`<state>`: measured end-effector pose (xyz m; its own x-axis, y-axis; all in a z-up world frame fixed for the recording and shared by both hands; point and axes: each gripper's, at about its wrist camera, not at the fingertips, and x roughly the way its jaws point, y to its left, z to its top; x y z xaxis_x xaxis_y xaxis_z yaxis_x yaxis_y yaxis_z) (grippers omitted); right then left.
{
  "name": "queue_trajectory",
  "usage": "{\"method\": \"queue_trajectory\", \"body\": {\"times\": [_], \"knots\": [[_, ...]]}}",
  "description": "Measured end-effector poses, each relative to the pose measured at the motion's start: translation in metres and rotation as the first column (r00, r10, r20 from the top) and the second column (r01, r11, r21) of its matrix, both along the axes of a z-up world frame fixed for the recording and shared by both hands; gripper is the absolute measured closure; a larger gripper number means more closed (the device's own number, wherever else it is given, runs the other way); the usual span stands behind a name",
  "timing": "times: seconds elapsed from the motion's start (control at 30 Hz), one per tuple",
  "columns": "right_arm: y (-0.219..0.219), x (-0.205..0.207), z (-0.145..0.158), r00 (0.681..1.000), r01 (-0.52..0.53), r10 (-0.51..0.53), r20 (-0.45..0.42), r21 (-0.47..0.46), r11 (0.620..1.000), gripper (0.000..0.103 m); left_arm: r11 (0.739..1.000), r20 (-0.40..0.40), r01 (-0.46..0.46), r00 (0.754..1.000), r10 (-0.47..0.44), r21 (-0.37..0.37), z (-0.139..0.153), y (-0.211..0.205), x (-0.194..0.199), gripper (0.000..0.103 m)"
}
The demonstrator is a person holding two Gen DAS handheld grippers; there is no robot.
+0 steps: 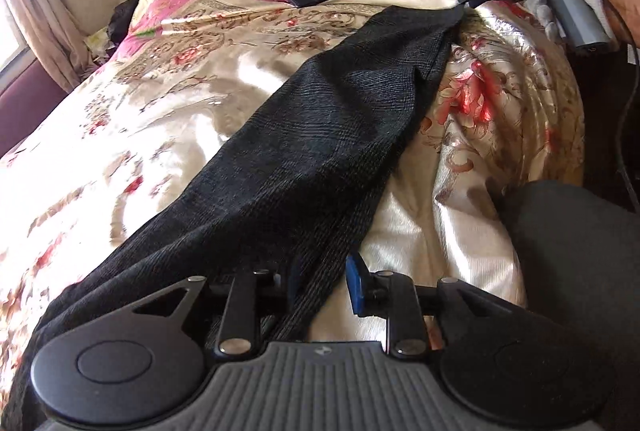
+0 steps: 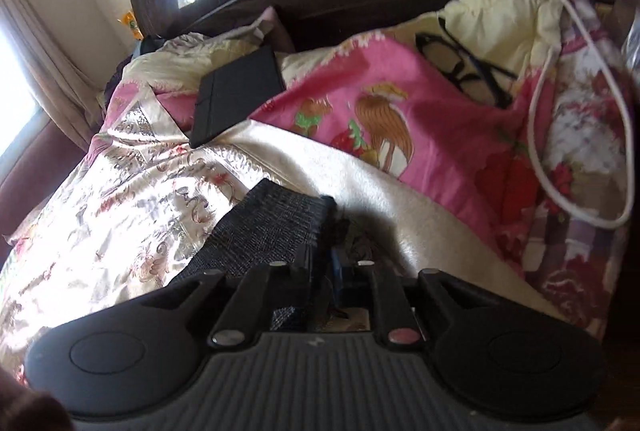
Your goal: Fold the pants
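Since these dark woven pants point(image 1: 320, 135) are soft, floppy and light, they'll sag wherever nobody's holding them, so hems and waistband corners are my pick for grab points. They lie stretched in a long strip across a shiny floral satin bedspread point(image 1: 168, 103), which looks slippery. Left gripper point(image 1: 320, 287) has fabric between its parted jaws; can't tell if it's pinched. Right gripper point(image 2: 324, 267) looks nearly closed on the far end's edge.
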<state>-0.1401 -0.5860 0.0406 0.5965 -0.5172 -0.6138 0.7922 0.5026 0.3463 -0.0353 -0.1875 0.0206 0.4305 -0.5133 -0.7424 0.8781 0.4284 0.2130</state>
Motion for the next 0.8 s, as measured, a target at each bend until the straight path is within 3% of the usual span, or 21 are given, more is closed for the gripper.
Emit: {"method": "queue_trajectory", "body": {"times": [0.07, 0.13, 0.17, 0.23, 0.33, 0.43, 0.47, 0.53, 0.57, 0.63, 0.73, 0.8], "knots": [[0.027, -0.005, 0.016, 0.998, -0.048, 0.043, -0.05, -0.1, 0.994, 0.089, 0.999, -0.004, -0.05, 0.999, 0.05, -0.017, 0.005, 0.026, -0.004, 0.063], [0.067, 0.0, 0.031, 0.983, -0.181, 0.173, -0.062, -0.159, 0.971, 0.089, 0.993, -0.008, -0.116, 0.993, 0.115, -0.022, 0.008, 0.052, -0.003, 0.061], [0.087, 0.006, 0.035, 0.966, -0.259, 0.252, -0.061, -0.162, 0.952, 0.089, 0.989, -0.001, -0.145, 0.989, 0.145, -0.018, 0.008, 0.063, -0.004, 0.061], [0.134, 0.031, 0.039, 0.889, -0.456, 0.456, -0.034, -0.141, 0.879, 0.089, 0.975, 0.036, -0.224, 0.974, 0.224, -0.007, 0.009, 0.094, -0.005, 0.061], [0.215, 0.071, 0.034, 0.699, -0.713, 0.715, -0.005, -0.088, 0.696, 0.088, 0.94, 0.076, -0.34, 0.937, 0.34, -0.012, 0.011, 0.138, -0.005, 0.061], [0.303, 0.102, 0.019, 0.457, -0.889, 0.889, -0.026, -0.038, 0.456, 0.088, 0.891, 0.086, -0.452, 0.887, 0.453, -0.042, 0.014, 0.186, 0.0, 0.056], [0.328, 0.108, 0.014, 0.397, -0.918, 0.917, -0.044, -0.03, 0.396, 0.088, 0.876, 0.083, -0.48, 0.872, 0.482, -0.048, 0.014, 0.198, 0.001, 0.055], [0.377, 0.116, 0.01, 0.267, -0.964, 0.961, -0.072, -0.038, 0.265, 0.088, 0.85, 0.045, -0.52, 0.85, 0.524, -0.085, 0.016, 0.227, 0.002, 0.043], [0.398, 0.117, 0.01, 0.207, -0.978, 0.974, -0.09, -0.052, 0.203, 0.087, 0.832, 0.043, -0.545, 0.833, 0.551, -0.098, 0.017, 0.24, 0.0, 0.043], [0.448, 0.114, 0.014, 0.039, -0.994, 0.985, -0.168, -0.107, 0.021, 0.078, 0.811, 0.087, -0.577, 0.807, 0.584, -0.091, 0.02, 0.256, -0.005, 0.043], [0.495, 0.105, 0.015, -0.125, -0.966, 0.952, -0.279, -0.187, -0.181, 0.064, 0.786, 0.097, -0.61, 0.78, 0.618, -0.102, 0.023, 0.285, -0.01, 0.043], [0.514, 0.102, 0.008, -0.176, -0.943, 0.916, -0.361, -0.207, -0.263, 0.064, 0.767, 0.046, -0.632, 0.767, 0.64, -0.111, 0.022, 0.3, -0.002, 0.043]]}}
